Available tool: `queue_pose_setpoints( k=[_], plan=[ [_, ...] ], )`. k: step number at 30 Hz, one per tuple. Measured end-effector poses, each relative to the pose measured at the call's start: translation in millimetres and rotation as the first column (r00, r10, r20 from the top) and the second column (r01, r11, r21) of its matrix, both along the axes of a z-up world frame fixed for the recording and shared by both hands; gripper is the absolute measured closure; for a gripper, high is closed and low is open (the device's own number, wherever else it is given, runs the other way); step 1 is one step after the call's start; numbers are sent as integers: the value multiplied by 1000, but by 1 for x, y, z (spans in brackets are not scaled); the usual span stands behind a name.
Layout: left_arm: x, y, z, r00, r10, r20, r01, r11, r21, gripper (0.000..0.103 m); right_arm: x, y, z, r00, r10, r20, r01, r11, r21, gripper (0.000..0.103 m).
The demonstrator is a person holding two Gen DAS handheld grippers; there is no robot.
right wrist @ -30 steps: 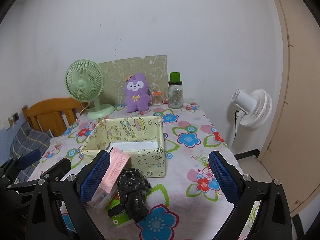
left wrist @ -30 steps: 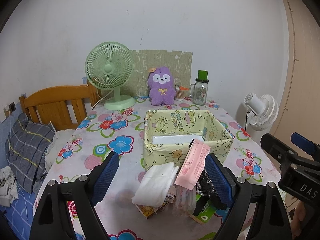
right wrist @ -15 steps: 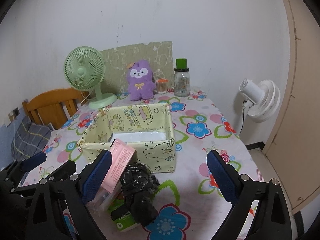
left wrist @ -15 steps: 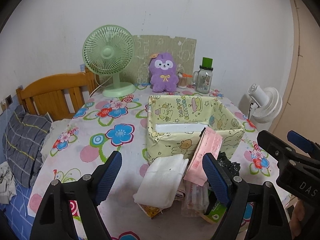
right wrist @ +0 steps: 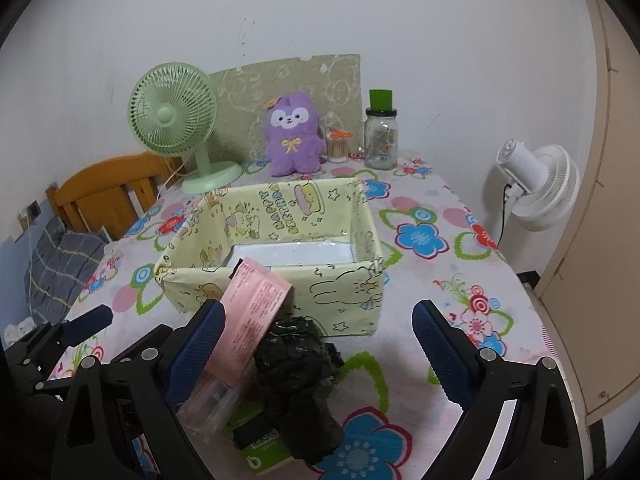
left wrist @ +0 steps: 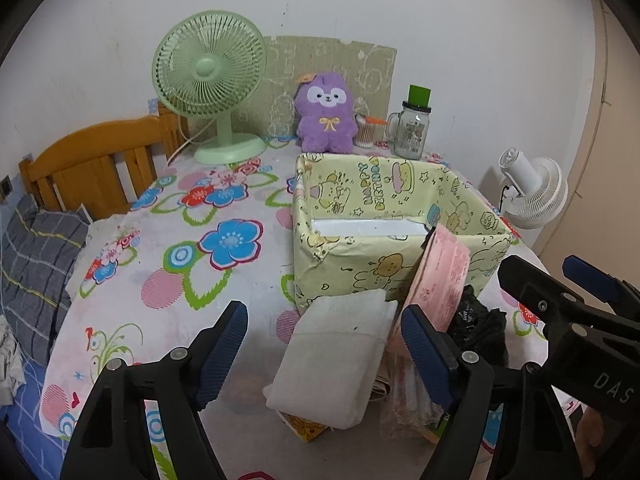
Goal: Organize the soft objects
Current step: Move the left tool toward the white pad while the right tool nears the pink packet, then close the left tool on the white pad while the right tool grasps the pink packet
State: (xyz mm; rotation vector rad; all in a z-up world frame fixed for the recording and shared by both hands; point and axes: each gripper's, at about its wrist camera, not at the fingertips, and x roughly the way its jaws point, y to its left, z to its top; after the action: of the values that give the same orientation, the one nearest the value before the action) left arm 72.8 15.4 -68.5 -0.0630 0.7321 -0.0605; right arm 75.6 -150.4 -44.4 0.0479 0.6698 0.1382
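White folded pad (left wrist: 340,354) on small packets near the counter's (left wrist: 168,280) front edge, just before the yellow box (left wrist: 396,236). Pink packet (right wrist: 252,320) leaning on box front, black crumpled bag (right wrist: 300,368) beside. Left tool (left wrist: 324,354) apart, just closing somewhat, nothing gripped. Right tool (right wrist: 320,354) apart, empty.

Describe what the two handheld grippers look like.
The left gripper and right gripper match: black plastic frames with silver screws, and two angled jaws faced with ribbed dark-blue pads. In the left wrist view, the right gripper's body bears white letters "DAS". No cables or sleeves show.
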Motion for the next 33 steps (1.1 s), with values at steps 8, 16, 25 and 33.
queue_pose_setpoints(
  k=[8, 16, 25, 33],
  plan=[
    [9, 5, -12, 999, -19, -39, 18, 1000, -23, 23, 10, 15, -9, 999, 24, -33, -24, 1000, -12, 7],
    [15, 6, -20, 996, -63, -69, 59, 996, -61, 32, 22, 27, -19, 997, 39, -72, -41, 999, -16, 8],
    [26, 8, -32, 990, -81, -118, 71, 993, -90, 45, 35, 37, -31, 992, 57, -116, -59, 998, -13, 13],
    [31, 10, -38, 987, -93, -134, 79, 991, -107, 55, 46, 47, -43, 984, 71, -165, -74, 997, -13, 34]
  ],
)
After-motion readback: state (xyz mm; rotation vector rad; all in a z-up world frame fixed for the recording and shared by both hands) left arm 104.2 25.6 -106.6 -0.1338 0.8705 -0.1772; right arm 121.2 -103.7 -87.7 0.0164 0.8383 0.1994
